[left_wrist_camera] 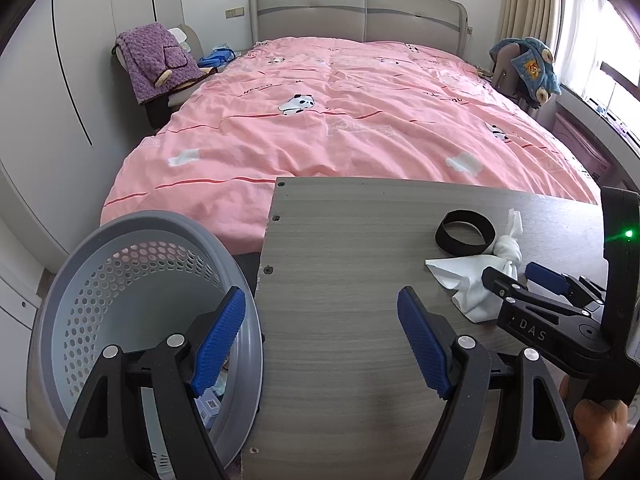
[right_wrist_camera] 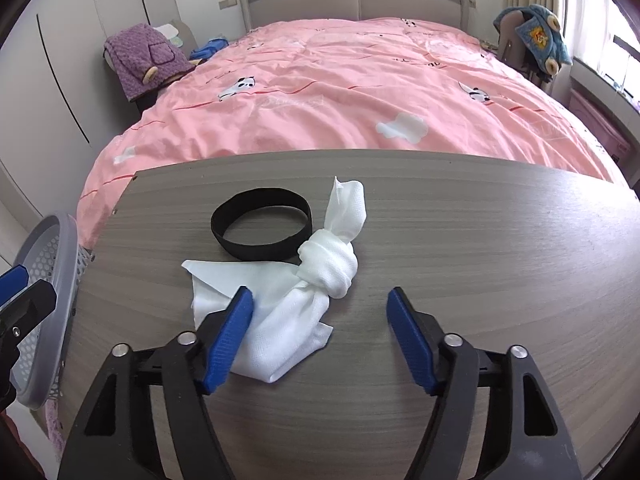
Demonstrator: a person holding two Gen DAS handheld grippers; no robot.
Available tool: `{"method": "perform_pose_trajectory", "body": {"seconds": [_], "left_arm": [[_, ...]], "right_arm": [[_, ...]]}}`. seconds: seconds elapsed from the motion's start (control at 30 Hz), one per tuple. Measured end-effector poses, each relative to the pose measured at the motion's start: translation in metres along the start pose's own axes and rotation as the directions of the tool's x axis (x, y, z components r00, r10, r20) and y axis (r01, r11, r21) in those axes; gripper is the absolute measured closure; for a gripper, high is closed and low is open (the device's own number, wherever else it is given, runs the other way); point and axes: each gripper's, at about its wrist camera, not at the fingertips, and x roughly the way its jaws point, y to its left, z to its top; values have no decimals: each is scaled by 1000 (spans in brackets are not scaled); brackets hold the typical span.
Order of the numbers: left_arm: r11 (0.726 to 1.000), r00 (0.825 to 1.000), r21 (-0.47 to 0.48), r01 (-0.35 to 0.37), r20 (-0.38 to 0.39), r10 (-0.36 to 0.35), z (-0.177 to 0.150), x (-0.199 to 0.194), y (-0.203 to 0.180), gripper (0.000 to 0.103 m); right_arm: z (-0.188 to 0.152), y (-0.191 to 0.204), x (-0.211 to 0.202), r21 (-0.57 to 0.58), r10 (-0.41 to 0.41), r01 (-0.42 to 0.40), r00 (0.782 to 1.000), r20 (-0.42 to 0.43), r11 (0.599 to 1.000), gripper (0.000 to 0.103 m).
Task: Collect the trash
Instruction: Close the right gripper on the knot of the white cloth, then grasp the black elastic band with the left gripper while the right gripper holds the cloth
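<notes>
A white knotted cloth lies on the grey wooden table, touching a black elastic ring just behind it. My right gripper stands open over the cloth's near end: its left pad rests against the fabric, its right pad is well clear of it. From the left wrist view the right gripper reaches the cloth from the right, beside the ring. My left gripper is open and holds nothing, straddling the table's left edge and the rim of a grey perforated basket.
The basket stands off the table's left edge, with some small items at its bottom. Behind the table is a bed with a pink duvet. A hand holds the right gripper at the lower right.
</notes>
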Motion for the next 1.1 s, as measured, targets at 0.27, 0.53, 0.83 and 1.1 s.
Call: {"method": "perform_pose_trajectory", "body": {"seconds": [0.27,0.53,0.83,1.1], "left_arm": [[1000,1000,13,14,-11,-14,1,5,-6,28],[995,996,61,79,-47,-76,7,17,-40,28],[982,983,94,167,-92,-158,21,50,-98,28],[983,978,69,171,-135,-161,33,84,-124,28]], "right_arm": [[0,-8,-5,14,27,-27,1000,4,1000,86],[-3,-40,-26,70,64,-66,998,27,995,88],[-8,-86,-38,131,60,-66,997,47,989,87],[-10,-115,-37,181,82,-93,995,64,979,87]]}}
